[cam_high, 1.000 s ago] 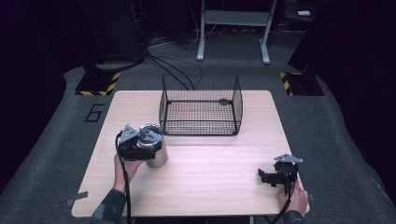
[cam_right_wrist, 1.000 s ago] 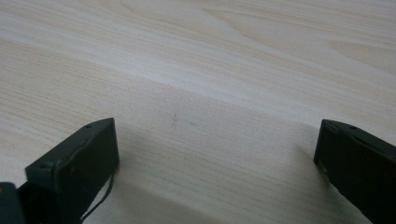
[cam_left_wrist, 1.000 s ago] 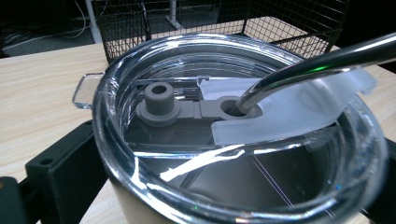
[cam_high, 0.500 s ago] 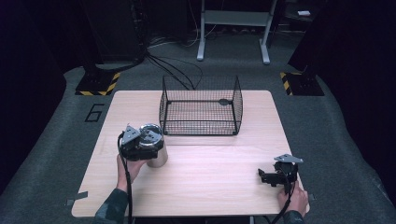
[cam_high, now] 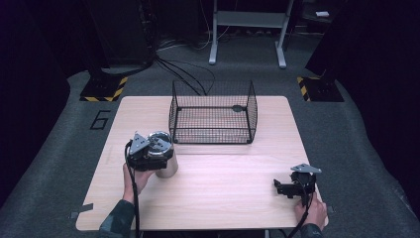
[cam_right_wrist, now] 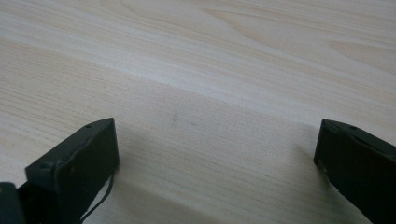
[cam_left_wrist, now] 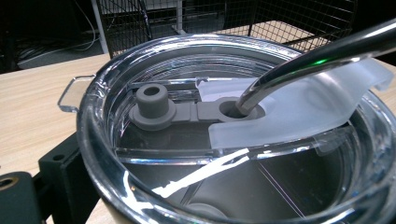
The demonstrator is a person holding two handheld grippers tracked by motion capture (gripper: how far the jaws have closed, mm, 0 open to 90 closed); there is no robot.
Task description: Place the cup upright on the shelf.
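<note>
Nothing has visibly moved: left gripper (cam_high: 148, 154) clamps the tumbler (cam_left_wrist: 233, 130) (metal straw in lid), right gripper (cam_high: 287, 188) rests spread on the counter (cam_high: 223, 193)

table (cam_high: 223, 173) lit from above | surroundings dark | glare on lid (cam_left_wrist: 233, 154) | jaws blurred

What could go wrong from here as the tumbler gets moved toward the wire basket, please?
The left claw grips the tumbler near its clear lid; that lid could pop loose. The metal straw leans outward and might catch the wire basket. The tall tumbler could tip if released carelessly.
</note>
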